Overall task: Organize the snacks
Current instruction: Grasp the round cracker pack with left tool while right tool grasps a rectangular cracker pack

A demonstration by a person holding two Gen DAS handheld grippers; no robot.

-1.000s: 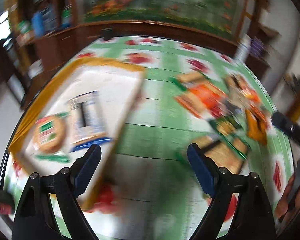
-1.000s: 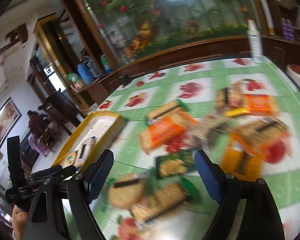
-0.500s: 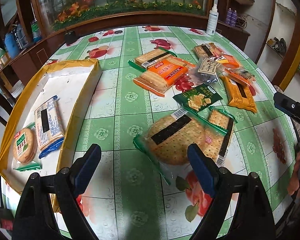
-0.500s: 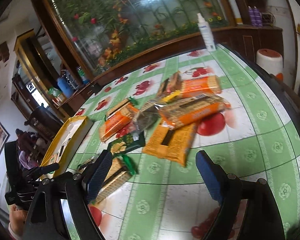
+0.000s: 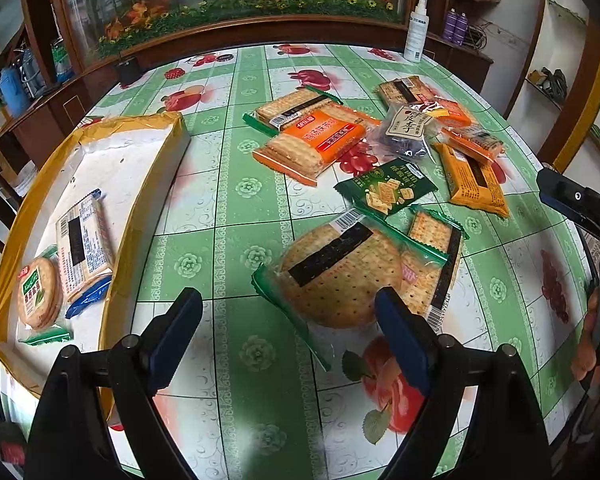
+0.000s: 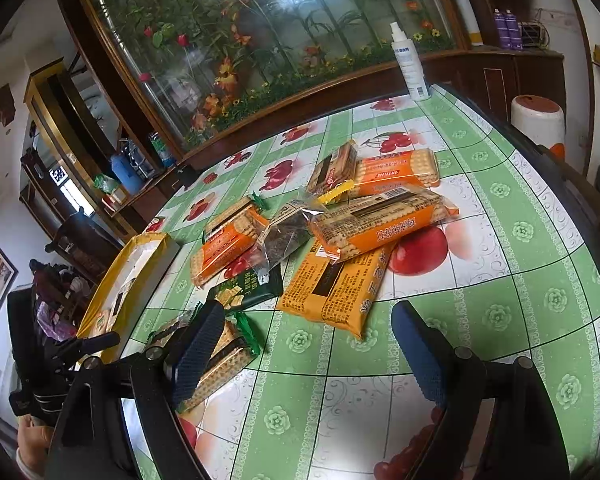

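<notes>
Several snack packs lie on the green fruit-print table. A round cracker pack lies just ahead of my open, empty left gripper, overlapping a square cracker pack. Beyond are a dark green pack, an orange biscuit pack and a clear bag of dark fruit. A yellow-rimmed tray on the left holds a round biscuit pack and a blue-ended cracker pack. My right gripper is open and empty, near a flat orange pack under a long biscuit pack.
A white spray bottle stands at the table's far edge by a glass display of artificial flowers. Wooden cabinets line the left side. The tray also shows in the right wrist view, with the left gripper's body beside it.
Both views swung and settled. My left gripper turned from the tray toward the round cracker pack and moved closer. My right gripper moved right, toward the orange packs.
</notes>
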